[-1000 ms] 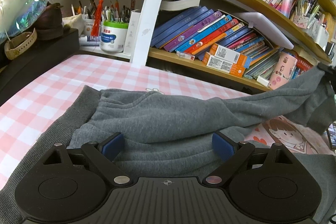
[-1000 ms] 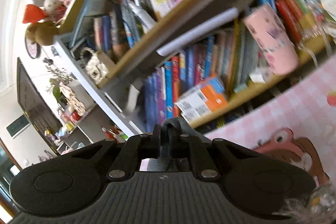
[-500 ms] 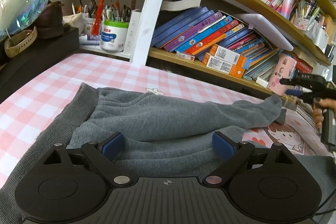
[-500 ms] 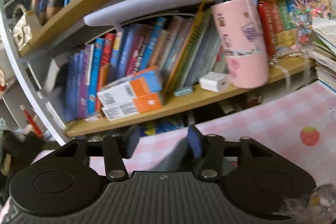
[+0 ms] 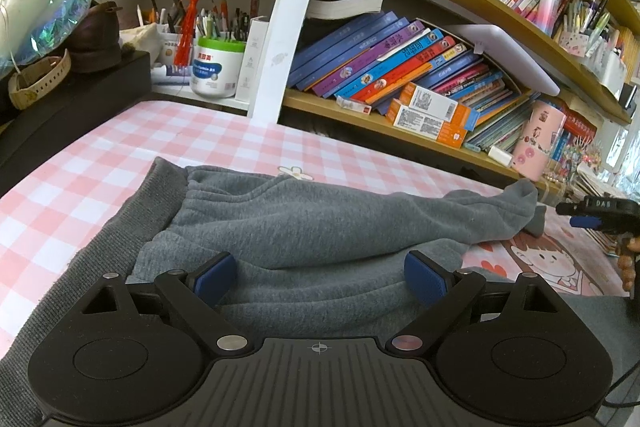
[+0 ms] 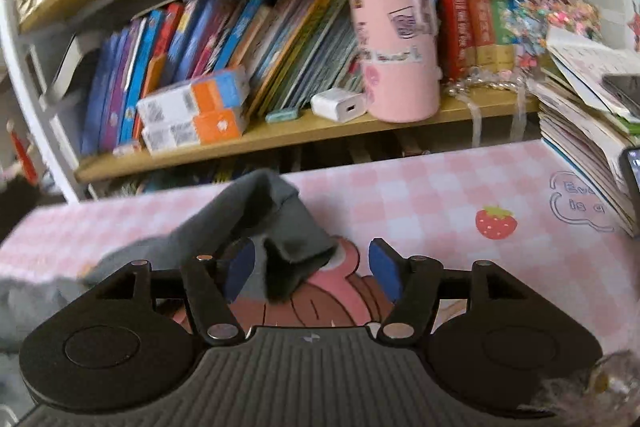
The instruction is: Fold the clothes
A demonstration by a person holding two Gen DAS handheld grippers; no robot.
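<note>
Right wrist: one grey garment [image 6: 276, 215], two grippers' jaws apart, gripping nothing

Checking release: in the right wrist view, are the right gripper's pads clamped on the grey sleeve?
No. The right gripper has just been opening; the sleeve end lies loose between its pads.

The right gripper [image 6: 312, 269], clamped on the grey sweatpants [image 5: 320, 227] a second ago, has its jaws just opened and now sits lower beside the pink cup [image 6: 394, 43]. The released leg cuff [image 6: 280, 219] lies slack on the tablecloth [image 6: 420, 195] below that cup.
</note>
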